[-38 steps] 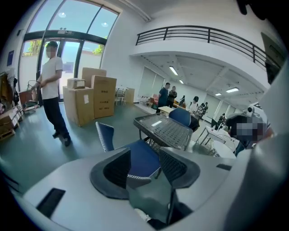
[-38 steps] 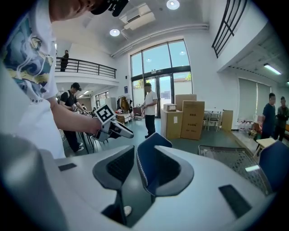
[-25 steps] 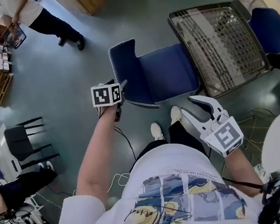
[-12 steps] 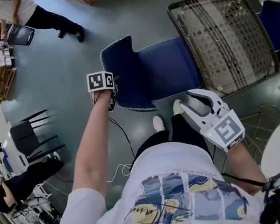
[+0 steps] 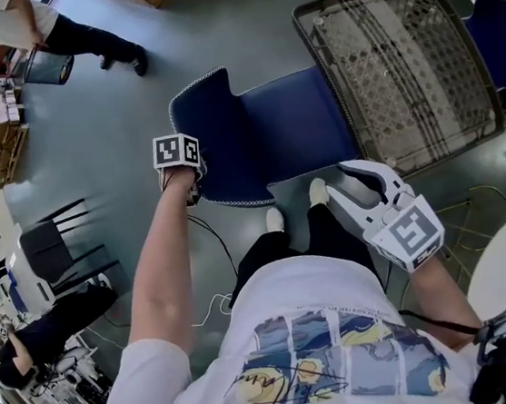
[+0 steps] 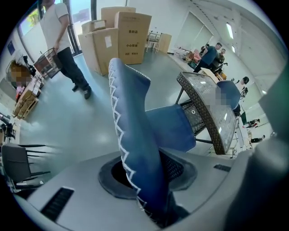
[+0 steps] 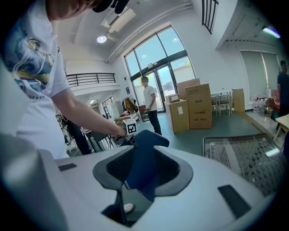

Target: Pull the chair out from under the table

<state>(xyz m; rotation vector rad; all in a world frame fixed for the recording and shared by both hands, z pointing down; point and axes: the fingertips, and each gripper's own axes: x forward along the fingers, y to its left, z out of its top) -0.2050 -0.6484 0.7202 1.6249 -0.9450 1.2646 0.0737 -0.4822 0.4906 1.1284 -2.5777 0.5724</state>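
A blue padded chair (image 5: 290, 132) stands with its seat against the wicker-topped table (image 5: 400, 59). Its backrest (image 5: 204, 138) faces me. My left gripper (image 5: 190, 172) points steeply down over the backrest's top left corner. In the left gripper view the backrest (image 6: 131, 117) runs down between the jaws of the left gripper (image 6: 151, 189), which are closing onto it. My right gripper (image 5: 352, 184) hangs open by my right hip, apart from the chair, with nothing between its fingers. In the right gripper view the chair (image 7: 144, 149) shows ahead of the right gripper (image 7: 140, 180).
A person (image 5: 77, 35) walks on the grey floor at the upper left. A black chair (image 5: 49, 258) stands at the left and another blue chair (image 5: 498, 38) beyond the table. Cardboard boxes (image 6: 131, 31) stand by the far wall. A cable (image 5: 220, 265) trails by my feet.
My left gripper has dropped onto the backrest's corner, which now sits between its jaws. The right gripper has shifted slightly by my hip.
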